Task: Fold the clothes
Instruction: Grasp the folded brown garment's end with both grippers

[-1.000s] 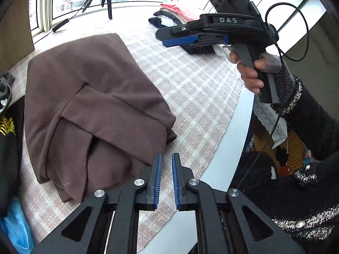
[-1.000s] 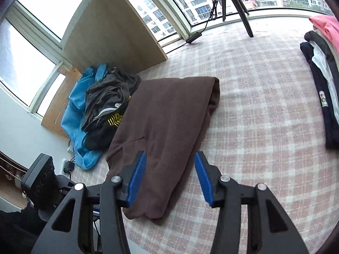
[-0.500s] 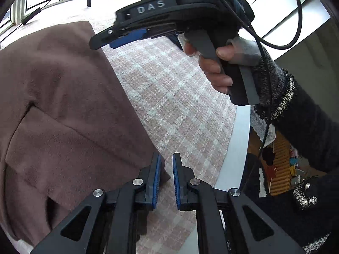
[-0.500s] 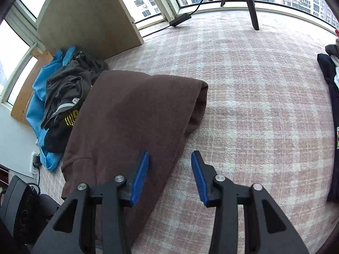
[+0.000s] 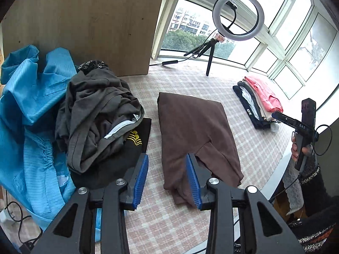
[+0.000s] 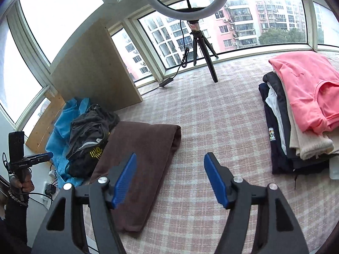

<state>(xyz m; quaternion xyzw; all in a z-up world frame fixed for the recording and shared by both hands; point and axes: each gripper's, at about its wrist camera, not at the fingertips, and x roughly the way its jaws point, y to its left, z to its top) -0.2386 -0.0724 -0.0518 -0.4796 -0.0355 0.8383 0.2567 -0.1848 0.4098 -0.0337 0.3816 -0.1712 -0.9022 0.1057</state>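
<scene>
While both tongs [image 5: 167, 177] [image 6: 169, 177] hang opening, empty, brown garment [image 5: 197, 131] lies folded.

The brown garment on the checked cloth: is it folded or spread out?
Folded. The brown garment lies as a compact rectangle, a flap doubled over its near end.

windows [image 6: 264, 19]: daylight, apartment blocks | wooden board [image 5: 84, 21] | ring light [image 5: 238, 15] | checked cloth [image 6: 222, 116]
</scene>
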